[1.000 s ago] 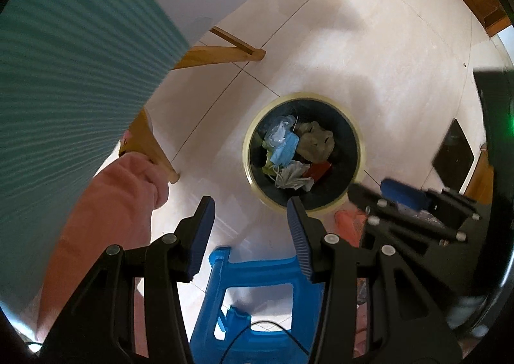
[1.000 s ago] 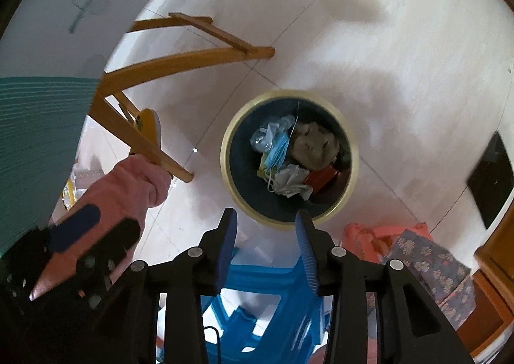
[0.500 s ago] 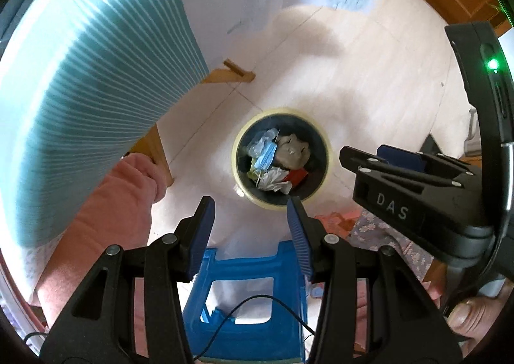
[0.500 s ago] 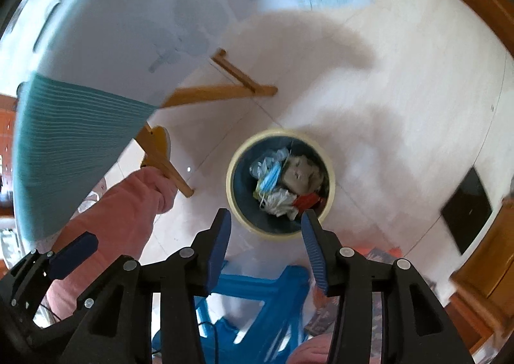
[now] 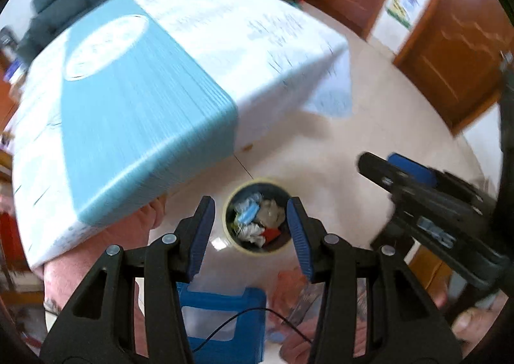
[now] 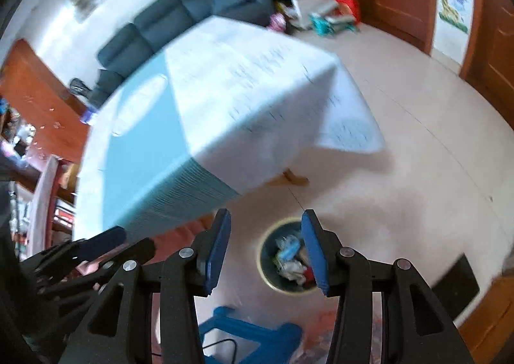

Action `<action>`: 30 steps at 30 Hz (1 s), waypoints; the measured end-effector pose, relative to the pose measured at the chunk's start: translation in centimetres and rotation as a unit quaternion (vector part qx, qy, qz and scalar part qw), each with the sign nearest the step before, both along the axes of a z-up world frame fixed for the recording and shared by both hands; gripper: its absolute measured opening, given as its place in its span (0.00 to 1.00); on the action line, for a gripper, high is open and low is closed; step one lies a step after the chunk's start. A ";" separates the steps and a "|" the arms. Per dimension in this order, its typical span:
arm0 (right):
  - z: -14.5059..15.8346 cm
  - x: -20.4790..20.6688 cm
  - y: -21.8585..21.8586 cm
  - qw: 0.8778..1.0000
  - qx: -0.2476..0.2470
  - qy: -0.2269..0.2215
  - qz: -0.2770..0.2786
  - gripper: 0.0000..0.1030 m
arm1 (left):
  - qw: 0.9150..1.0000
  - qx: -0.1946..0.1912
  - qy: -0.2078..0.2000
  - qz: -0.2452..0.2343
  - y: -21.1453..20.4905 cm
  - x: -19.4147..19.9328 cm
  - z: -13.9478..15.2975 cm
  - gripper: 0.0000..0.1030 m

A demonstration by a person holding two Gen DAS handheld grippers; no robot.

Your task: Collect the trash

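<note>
Left tool (image 5: 250,232) parted and empty, right tool (image 6: 266,250) likewise, trash bin (image 5: 232,240) on floor below, crumpled litter (image 5: 257,222) inside

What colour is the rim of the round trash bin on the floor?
Pale yellow rim on a dark bin; clearest in the left wrist view.

Left gripper (image 5: 250,233) and right gripper (image 6: 266,248) fingers apart, empty

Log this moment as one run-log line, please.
left gripper: open, empty | right gripper: open, empty | trash bin: on floor below, holds trash | table: cloth-covered, no trash seen
</note>
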State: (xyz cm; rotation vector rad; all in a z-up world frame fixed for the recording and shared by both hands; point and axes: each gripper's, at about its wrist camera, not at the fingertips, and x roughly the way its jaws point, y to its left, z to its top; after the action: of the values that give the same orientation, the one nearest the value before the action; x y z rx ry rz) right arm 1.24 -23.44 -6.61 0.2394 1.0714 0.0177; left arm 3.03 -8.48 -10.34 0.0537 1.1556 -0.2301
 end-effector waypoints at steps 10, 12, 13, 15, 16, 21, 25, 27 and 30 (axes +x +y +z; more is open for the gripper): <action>7.0 0.1 2.3 0.994 0.018 -0.083 0.064 0.46 | 0.995 -0.001 -0.027 0.092 1.7 -1.2 3.4 0.43; 8.1 0.1 2.9 0.992 0.026 -0.095 0.084 0.46 | 0.994 0.008 -0.028 0.102 1.7 -1.6 3.5 0.43; 8.6 0.1 3.1 0.991 0.025 -0.099 0.091 0.46 | 0.995 0.006 -0.028 0.099 1.6 -1.9 3.6 0.43; 9.3 -0.2 3.3 0.989 0.018 -0.109 0.099 0.46 | 0.995 0.001 -0.033 0.098 1.4 -2.2 3.7 0.43; 9.7 -0.6 3.3 0.988 0.019 -0.116 0.102 0.46 | 0.994 0.003 -0.038 0.102 1.4 -2.4 3.7 0.43; 9.8 -1.5 3.4 0.986 0.011 -0.119 0.115 0.46 | 0.986 -0.006 -0.070 0.150 2.4 -3.6 4.5 0.43; 8.7 -1.6 3.8 0.985 0.005 -0.113 0.127 0.46 | 0.973 -0.003 -0.093 0.209 3.4 -4.3 4.9 0.43; 8.2 -1.6 3.9 0.985 0.002 -0.111 0.133 0.46 | 0.973 -0.007 -0.098 0.208 3.4 -4.4 5.1 0.43; 7.5 -1.3 4.1 0.985 0.001 -0.104 0.137 0.46 | 0.973 -0.010 -0.103 0.206 3.4 -4.4 5.1 0.43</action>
State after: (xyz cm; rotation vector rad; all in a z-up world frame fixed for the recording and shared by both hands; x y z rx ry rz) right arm -0.06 -19.37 0.84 0.0886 0.8897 0.2857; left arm -1.41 -5.09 -5.29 -0.1760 0.9325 0.1300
